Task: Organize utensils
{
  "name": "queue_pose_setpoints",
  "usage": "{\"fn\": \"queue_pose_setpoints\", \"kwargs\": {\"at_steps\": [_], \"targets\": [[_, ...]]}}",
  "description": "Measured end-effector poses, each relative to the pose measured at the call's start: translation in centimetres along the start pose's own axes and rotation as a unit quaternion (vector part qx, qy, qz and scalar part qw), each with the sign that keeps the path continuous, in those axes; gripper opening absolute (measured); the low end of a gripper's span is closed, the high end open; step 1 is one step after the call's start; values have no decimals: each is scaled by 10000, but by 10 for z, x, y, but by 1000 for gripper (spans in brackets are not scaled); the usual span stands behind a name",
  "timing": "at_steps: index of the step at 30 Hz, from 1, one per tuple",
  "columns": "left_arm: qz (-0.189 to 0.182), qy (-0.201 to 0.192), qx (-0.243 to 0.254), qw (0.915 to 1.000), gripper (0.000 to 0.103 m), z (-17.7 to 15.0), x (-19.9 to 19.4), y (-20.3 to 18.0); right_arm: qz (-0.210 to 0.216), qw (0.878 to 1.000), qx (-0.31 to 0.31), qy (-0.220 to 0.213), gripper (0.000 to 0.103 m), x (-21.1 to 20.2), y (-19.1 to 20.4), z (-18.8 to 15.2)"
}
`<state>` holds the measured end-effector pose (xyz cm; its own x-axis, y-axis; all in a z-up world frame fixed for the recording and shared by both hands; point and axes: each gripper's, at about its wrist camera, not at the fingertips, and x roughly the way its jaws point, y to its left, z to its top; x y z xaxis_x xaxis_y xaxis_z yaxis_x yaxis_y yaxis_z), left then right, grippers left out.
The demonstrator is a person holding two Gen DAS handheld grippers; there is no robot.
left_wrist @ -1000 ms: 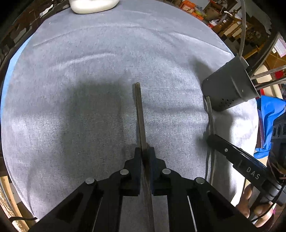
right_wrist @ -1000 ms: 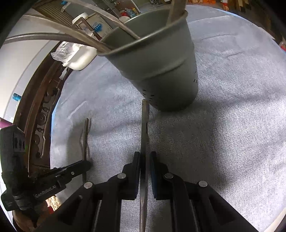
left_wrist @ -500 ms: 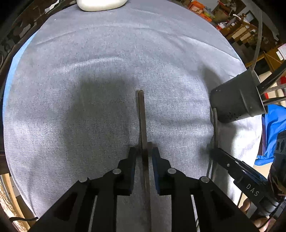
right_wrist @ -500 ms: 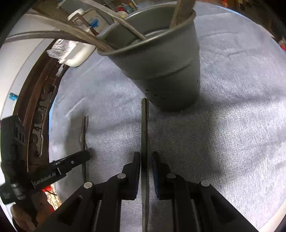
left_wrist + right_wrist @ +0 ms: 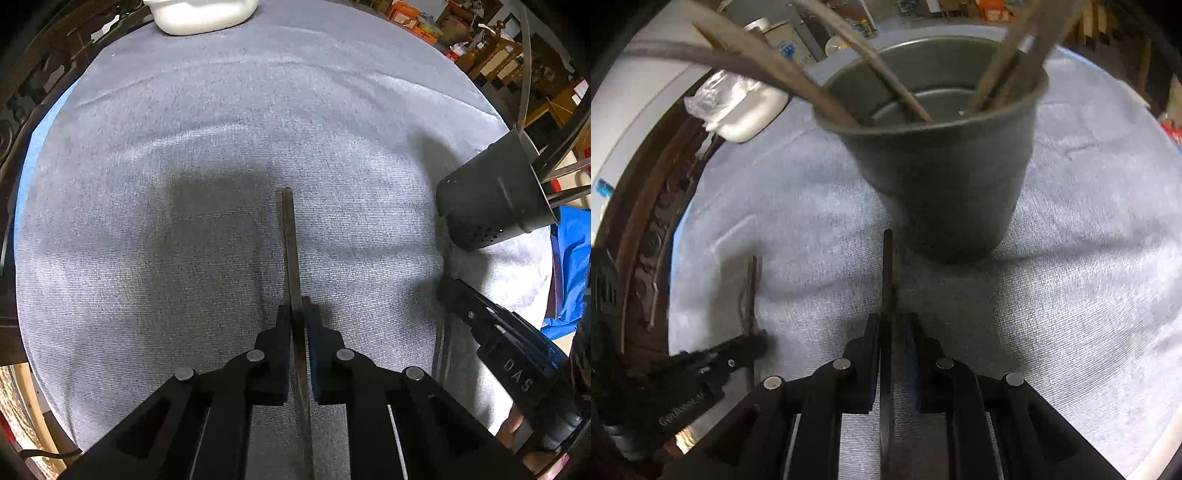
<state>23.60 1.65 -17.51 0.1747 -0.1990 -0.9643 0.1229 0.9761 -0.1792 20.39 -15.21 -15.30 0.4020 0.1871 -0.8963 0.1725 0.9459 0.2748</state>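
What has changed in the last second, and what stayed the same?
The left gripper loosened on its utensil, then its jaws closed on it again. In the right view the holder now looks nearer and seen from higher. The right gripper keeps its utensil.

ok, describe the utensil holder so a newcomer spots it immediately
Start from the grey cloth covering the round table. On it stands a dark grey metal cup, tapered, with small holes near its base. It alone stands upright, with several utensil handles sticking out.
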Motion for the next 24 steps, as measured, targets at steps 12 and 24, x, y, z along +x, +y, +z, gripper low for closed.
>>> {"fn": "queue_pose_setpoints", "kwargs": {"at_steps": [12, 24], "targets": [[98, -8, 324, 9994, 36, 9, 3, -29, 135, 9999, 49, 89, 14, 3, -2, 5], [204, -25, 333, 9992, 36, 11, -1, -41, 267, 9995, 128, 144, 13, -3, -11, 4]]}}
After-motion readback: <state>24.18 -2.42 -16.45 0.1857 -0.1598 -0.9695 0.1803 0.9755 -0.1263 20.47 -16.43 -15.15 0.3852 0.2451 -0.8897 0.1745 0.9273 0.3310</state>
